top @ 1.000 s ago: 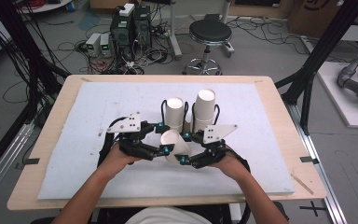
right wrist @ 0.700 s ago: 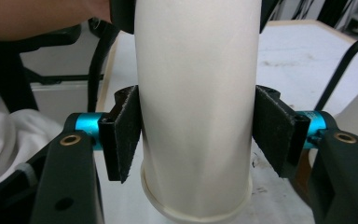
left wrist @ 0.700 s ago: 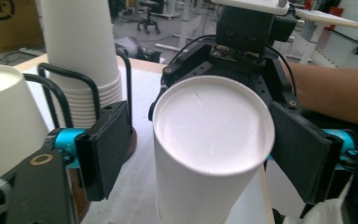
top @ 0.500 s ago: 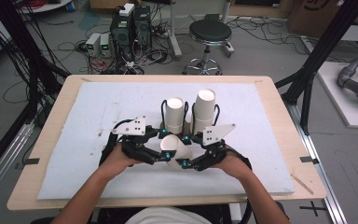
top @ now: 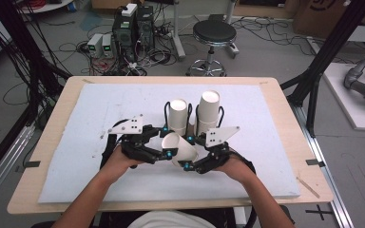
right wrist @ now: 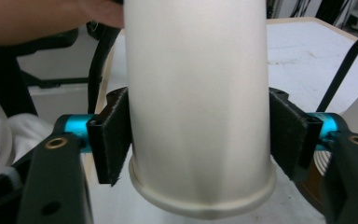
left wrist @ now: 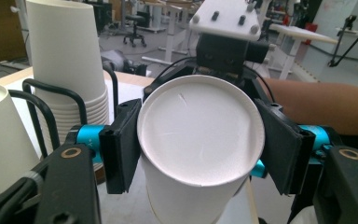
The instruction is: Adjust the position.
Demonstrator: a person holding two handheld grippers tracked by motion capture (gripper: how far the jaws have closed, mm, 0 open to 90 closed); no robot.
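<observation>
One white paper cup [top: 180, 149] | tilted sideways | left gripper [top: 167, 142] and right gripper [top: 188, 153] both clamp it

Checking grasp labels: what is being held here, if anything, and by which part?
One paper cup, lying sideways: the left gripper clamps its base end, and the right gripper grips its wall just above the rim.

White paper cup [top: 179, 148] in middle, plain, no print. Two white cup stacks [top: 208, 111] just behind, sitting in black wire holders [top: 165, 112]. Left gripper [top: 168, 143] and right gripper [top: 191, 153] black, with teal-blue bits by pads, pale grey plates on top. Mat [top: 90, 109] pale blue, light wood table [top: 285, 102] edging it. Far off: black round stool [top: 214, 33], grey floor, black cables.
</observation>
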